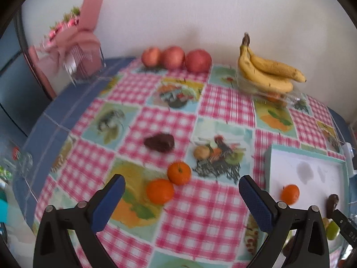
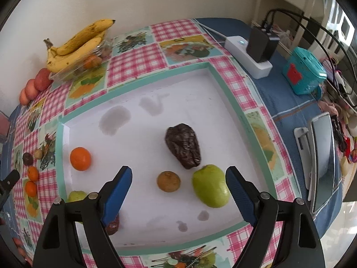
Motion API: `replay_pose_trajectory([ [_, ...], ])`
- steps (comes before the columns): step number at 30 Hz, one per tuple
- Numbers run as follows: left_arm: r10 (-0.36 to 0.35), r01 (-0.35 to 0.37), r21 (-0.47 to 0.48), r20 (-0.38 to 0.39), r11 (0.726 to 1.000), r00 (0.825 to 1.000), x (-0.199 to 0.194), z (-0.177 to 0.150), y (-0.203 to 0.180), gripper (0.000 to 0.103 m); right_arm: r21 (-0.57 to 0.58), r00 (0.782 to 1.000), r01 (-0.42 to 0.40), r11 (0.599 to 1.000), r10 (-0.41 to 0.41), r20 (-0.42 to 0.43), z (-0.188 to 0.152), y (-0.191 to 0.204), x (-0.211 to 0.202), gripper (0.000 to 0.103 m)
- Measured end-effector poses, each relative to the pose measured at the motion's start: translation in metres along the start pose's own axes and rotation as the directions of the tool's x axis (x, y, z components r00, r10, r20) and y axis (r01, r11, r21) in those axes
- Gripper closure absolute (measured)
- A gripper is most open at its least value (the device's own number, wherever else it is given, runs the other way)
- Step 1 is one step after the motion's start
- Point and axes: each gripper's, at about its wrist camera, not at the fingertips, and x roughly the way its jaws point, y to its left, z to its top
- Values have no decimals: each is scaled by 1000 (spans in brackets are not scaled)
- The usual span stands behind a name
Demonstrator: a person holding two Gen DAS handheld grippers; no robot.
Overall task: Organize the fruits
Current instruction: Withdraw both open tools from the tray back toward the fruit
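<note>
1. Fruit sits partly sorted: in your white tray (image 2: 156, 234) lie one orange (image 2: 80, 158), a dark wrinkled fruit (image 2: 183, 145), a small brown fruit (image 2: 168, 181) and a green fruit (image 2: 210, 185), all apart from one another except that the dark fruit's tip nearly meets the green one.
2. Work left, by my reading: two oranges (image 1: 169, 182) touching each other and a dark fruit (image 1: 159, 142) wait on the checked desk (image 1: 200, 214), well apart from the tray.
3. Your left claw (image 1: 181, 201) stands wide open and empty above the desk, the two oranges just ahead of it.
4. Your right claw (image 2: 178, 194) gapes empty over the tray, the brown fruit between its fingers in view but untouched.
5. Three red fruits (image 1: 176, 58) and bananas (image 1: 267, 73) over a clear box rest by the wall; whether they belong in the tray you cannot tell.
6. Hidden: another green fruit (image 2: 75, 196) and a dark piece (image 2: 113, 224) peek from behind the right claw; the left view is blurred.
</note>
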Motion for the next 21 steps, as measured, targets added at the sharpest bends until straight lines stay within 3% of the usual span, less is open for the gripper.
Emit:
replay_pose_trajectory([
  [5, 7, -10, 46, 60, 999, 998, -7, 5, 2, 0, -33, 1000, 2, 999, -1, 23, 0, 14, -4, 16],
  [12, -20, 15, 64, 84, 998, 996, -12, 15, 10, 0, -111, 996, -36, 993, 46, 81, -1, 45, -13, 16],
  [18, -66, 65, 13, 106, 998, 992, -17, 22, 25, 0, -211, 991, -19, 977, 47, 126, -3, 84, -19, 16],
  [21, -73, 76, -26, 98, 997, 992, -15, 26, 36, 0, -211, 988, -68, 975, 95, 122, -4, 97, -20, 16],
])
